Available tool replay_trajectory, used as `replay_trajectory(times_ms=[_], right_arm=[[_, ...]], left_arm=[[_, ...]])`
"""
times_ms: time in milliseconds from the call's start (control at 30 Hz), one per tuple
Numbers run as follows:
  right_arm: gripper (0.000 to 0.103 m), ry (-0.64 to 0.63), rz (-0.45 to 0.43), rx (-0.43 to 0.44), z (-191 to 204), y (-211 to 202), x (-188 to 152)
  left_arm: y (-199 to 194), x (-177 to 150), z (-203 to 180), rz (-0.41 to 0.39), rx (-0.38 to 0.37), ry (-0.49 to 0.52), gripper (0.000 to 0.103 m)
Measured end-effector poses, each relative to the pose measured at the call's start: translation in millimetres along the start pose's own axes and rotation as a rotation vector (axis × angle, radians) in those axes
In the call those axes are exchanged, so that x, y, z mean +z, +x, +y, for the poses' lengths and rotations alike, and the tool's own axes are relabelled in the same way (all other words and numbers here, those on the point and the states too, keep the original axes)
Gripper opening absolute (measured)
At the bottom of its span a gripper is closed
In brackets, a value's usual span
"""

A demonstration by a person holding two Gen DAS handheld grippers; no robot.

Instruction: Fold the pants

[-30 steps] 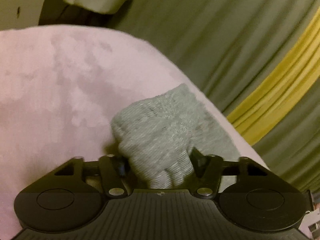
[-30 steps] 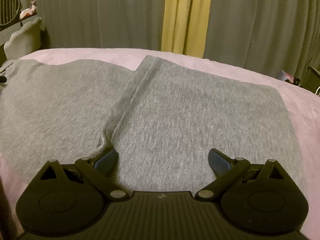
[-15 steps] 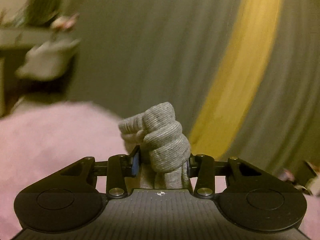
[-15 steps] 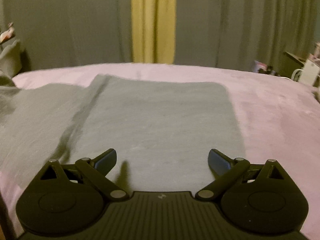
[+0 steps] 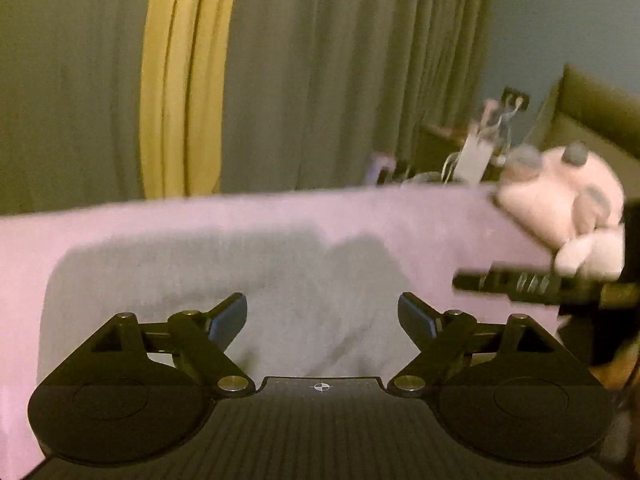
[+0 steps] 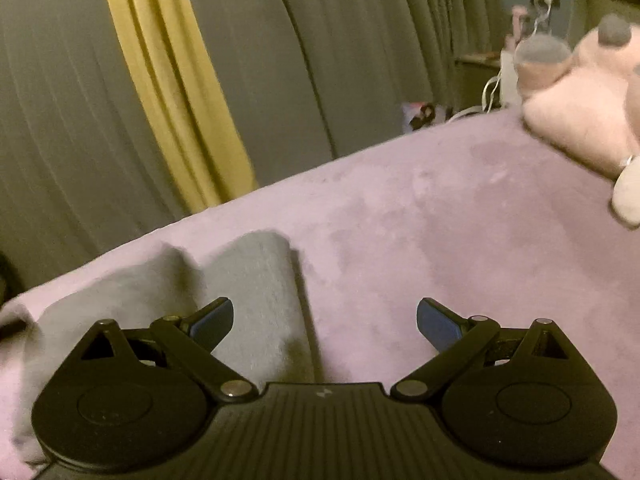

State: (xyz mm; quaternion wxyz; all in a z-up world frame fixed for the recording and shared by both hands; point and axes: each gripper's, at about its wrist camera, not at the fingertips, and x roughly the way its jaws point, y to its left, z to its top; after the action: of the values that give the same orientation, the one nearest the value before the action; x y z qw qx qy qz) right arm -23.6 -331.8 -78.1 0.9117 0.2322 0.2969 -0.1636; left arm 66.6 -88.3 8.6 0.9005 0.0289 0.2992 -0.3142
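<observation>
Pants (image 5: 224, 280) lie flat beneath the just-opened, empty left gripper (image 5: 322, 316); right gripper (image 6: 325, 320) jaws spread, empty.

item: grey knit pants (image 5: 224, 280)
state: folded over, loose creases across my near side
pose: flat, free of my jaws
location: on the pink blanket (image 5: 420, 220), left of centre; right edge (image 6: 296, 300) lies straight in my right view

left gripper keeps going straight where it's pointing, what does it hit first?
Probably the grey pants lying on the pink blanket. The left gripper, jaws just opened and empty, points down at them; depth is unclear.
</observation>
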Motion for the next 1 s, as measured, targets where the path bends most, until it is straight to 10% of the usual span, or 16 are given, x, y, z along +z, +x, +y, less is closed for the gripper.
replay_trajectory(times_ms=[267,433,767,833,1000], right_arm=[[0.098,0.178,0.271,0.307,29.2,44.0,-14.6],[0.098,0.315,0.368,0.277,40.7,79.7,-22.4],[0.084,0.495,0.388,0.296,50.5,111.8,-21.8],[0.050,0.432,0.370,0.295,63.9,110.0,-18.3],[0.044,0.414,0.299,0.412,84.1,89.8,0.6]], left_arm=[[-75.6,3.1,99.2,-0.103,0.218,-0.415,0.096],[-104.0,-6.9,145.8,-0.144,0.354,-0.577,0.096],[-113.4,-23.3,184.5,-0.128,0.341,-0.722,0.096],[-115.9,-27.7,188.4,-0.108,0.339,-0.741,0.096],[-120.1,-31.5,189.8,-0.111,0.330,-0.775,0.096]])
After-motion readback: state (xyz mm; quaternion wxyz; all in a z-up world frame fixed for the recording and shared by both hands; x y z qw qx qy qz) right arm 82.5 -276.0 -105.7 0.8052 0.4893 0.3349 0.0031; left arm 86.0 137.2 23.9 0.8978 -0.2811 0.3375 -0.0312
